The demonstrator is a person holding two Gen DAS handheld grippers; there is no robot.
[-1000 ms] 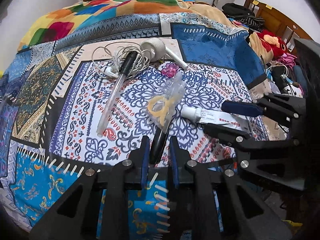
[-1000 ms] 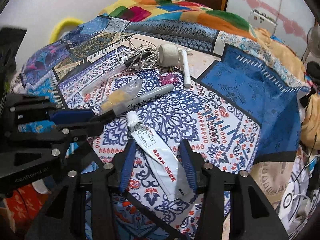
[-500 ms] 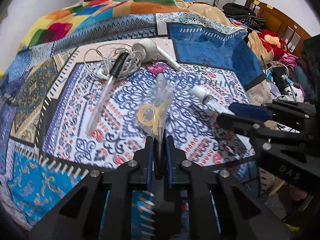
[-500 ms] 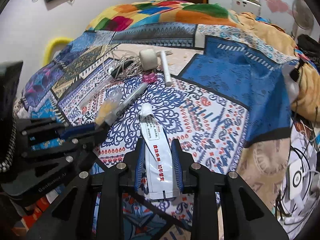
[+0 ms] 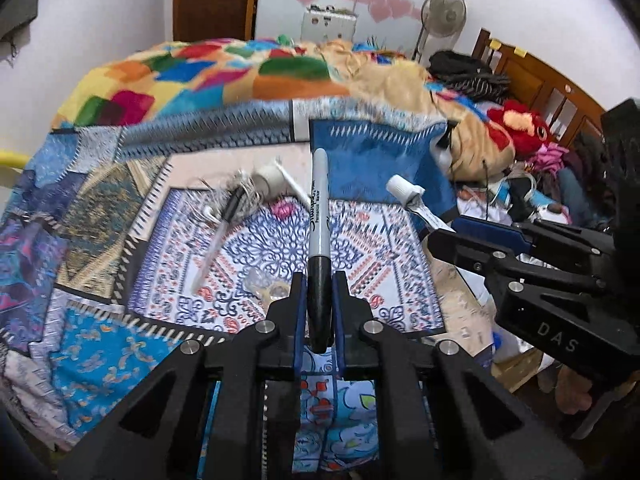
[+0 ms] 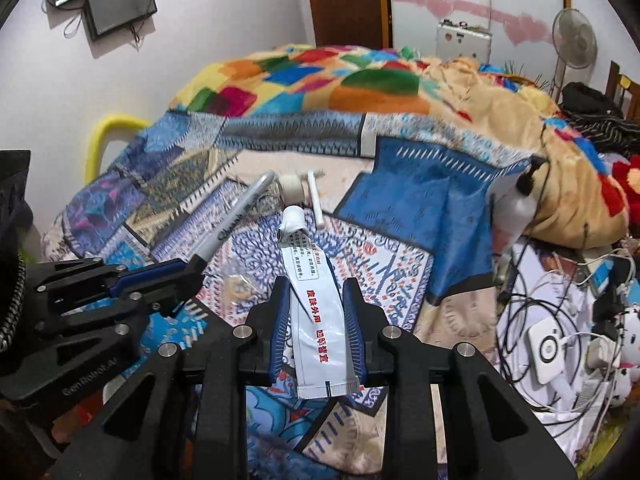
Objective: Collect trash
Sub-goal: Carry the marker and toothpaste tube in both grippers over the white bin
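Your left tool (image 5: 316, 312): closed on a marker (image 5: 319, 236) at its black cap end; the grey barrel points away from you, clear of the bed.

Your right tool (image 6: 318, 320): closed on a white tube (image 6: 310, 292), gripped across its flat crimped end, the capped nozzle pointing forward and off the bedspread (image 6: 404, 184).

Just beyond both tools, on the patterned bedspread: a crumpled clear plastic bag (image 5: 266, 286) holding something yellow, lying loose, below and between the two held things.

Further back: a clear pen with a black end (image 5: 218, 236), lying slantwise, its black end in a tangle of white cord (image 5: 240, 196). Beside the cord, a white spool (image 5: 270, 178), a white stick (image 6: 314, 198), and a small pink wrapper (image 5: 284, 210).

Farthest: a multicoloured blanket (image 5: 208, 76) heaped across the bed.
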